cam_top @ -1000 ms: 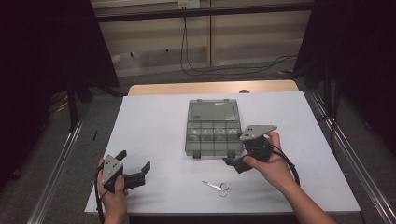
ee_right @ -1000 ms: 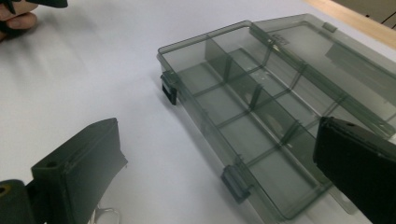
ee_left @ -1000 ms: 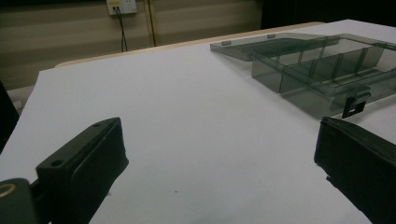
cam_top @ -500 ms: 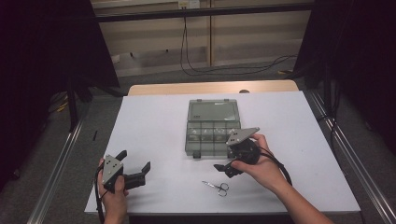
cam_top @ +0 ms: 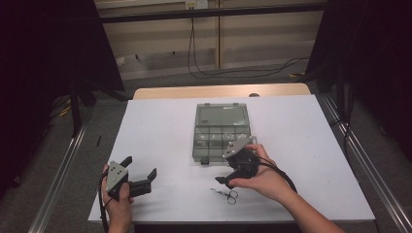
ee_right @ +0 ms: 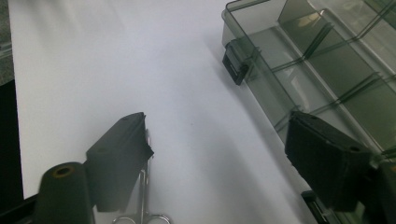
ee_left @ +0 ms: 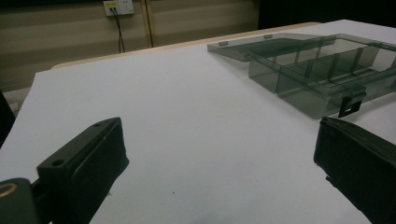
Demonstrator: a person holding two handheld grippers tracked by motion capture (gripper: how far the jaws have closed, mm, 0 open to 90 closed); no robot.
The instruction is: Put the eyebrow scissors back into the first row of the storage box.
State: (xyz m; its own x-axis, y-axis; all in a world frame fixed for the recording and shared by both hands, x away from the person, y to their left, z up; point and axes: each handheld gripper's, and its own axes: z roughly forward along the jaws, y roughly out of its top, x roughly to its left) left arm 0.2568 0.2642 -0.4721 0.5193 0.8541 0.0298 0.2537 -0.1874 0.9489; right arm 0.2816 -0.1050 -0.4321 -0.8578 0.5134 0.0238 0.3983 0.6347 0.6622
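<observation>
- Left tongs (cam_top: 144, 175) rest near the surface's (cam_top: 160, 131) left front, spread wide and empty.
- Small scissors (cam_top: 225, 194) lie near the front edge, just near of the open organizer box (cam_top: 222, 131).
- Right tongs (cam_top: 227, 178) hover just above the scissors; their jaws have just been closing, nothing gripped yet.
- Judged step: reaching for the scissors; next, lower and straddle them.

Lab-type recording bay: white rectangular table top (cam_top: 165, 131) on metal rail frame (cam_top: 58, 189), black curtains (cam_top: 43, 53) both sides, beige panelled wall (cam_top: 252, 34), black cables (cam_top: 194, 48) hanging from white wall socket (ee_left: 118, 6).
</observation>
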